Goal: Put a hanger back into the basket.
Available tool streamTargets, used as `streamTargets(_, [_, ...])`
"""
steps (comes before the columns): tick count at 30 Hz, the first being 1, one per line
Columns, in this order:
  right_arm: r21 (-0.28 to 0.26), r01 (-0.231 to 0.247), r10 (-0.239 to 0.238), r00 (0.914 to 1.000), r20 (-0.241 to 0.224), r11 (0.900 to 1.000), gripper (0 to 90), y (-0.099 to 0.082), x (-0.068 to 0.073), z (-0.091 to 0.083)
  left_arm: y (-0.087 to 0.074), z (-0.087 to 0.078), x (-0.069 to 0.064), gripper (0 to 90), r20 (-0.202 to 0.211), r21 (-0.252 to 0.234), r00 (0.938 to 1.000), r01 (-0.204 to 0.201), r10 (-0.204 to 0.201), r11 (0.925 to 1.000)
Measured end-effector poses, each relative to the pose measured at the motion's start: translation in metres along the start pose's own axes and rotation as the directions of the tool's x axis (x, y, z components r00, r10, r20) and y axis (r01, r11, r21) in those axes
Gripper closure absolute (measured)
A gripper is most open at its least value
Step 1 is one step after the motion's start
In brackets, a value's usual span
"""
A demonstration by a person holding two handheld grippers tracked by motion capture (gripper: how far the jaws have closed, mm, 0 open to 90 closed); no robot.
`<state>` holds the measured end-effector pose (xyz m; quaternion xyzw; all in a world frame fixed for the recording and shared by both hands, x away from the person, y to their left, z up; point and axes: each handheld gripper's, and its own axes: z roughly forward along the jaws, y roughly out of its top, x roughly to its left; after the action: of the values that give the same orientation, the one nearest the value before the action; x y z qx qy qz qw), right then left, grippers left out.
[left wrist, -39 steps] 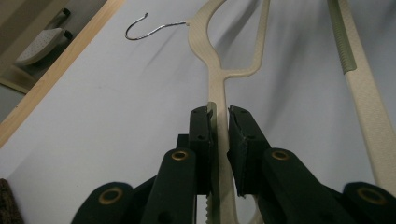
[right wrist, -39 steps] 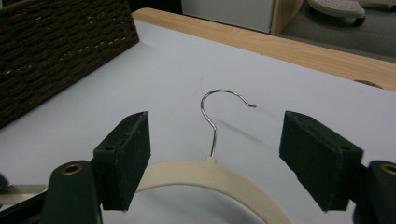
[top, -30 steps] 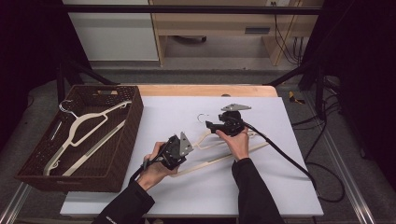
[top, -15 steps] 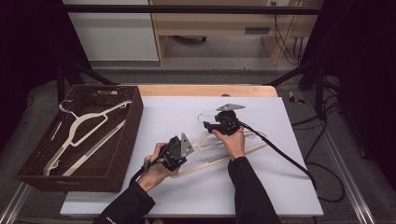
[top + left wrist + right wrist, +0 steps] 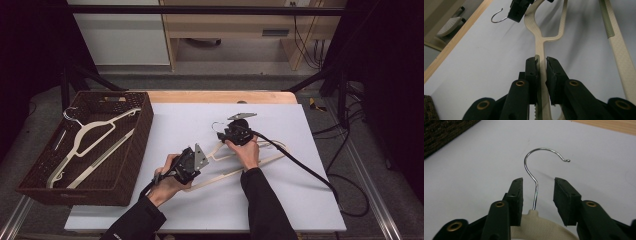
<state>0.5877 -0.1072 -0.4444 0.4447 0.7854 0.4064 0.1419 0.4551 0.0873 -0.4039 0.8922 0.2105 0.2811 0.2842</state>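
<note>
From above we see the cream hanger (image 5: 235, 162) lying on the white counter (image 5: 300, 200), right of the wicker basket (image 5: 135, 150). Along the left tongs (image 5: 541, 65) we find them pinching the hanger's arm. Along the right tongs (image 5: 537, 191), just closing, we note a gap either side of the wire hook (image 5: 534, 170).

Matt cream plastic hanger (image 5: 539, 45) with shiny metal hook (image 5: 536, 167); dark woven wicker basket (image 5: 135, 150).

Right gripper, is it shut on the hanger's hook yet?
Open: right gripper pads, just closing, straddle the hook with gaps either side.
</note>
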Motion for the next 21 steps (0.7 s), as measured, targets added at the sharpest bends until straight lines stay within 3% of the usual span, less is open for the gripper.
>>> streamTargets(5, [0.024, -0.011, 0.011, 0.9999, -0.001, 0.9997, 72.8, -0.0024, -0.0006, 0.0049, -0.0005, 0.0013, -0.0012, 80.0, 0.004, 0.003, 1.0, 0.001, -0.001, 1.0])
streamTargets(8, [0.029, -0.032, 0.033, 0.9991, -0.028, 0.999, 82.4, -0.0013, -0.0006, 0.0046, -0.0004, 0.0013, -0.0015, 80.0, 0.004, 0.002, 1.0, 0.002, -0.002, 1.0])
streamTargets(15, [0.033, -0.033, 0.033, 0.9994, -0.012, 0.9989, 87.3, -0.0008, 0.0002, 0.0006, -0.0004, 0.0014, -0.0048, 79.9, 0.012, 0.004, 0.9999, -0.005, 0.005, 1.0])
streamTargets(21, [0.023, -0.029, 0.029, 0.9996, -0.004, 0.9993, 87.9, -0.0012, 0.0025, -0.0037, -0.0007, -0.0006, -0.0058, 79.6, 0.036, -0.001, 0.9992, 0.014, -0.014, 0.9999])
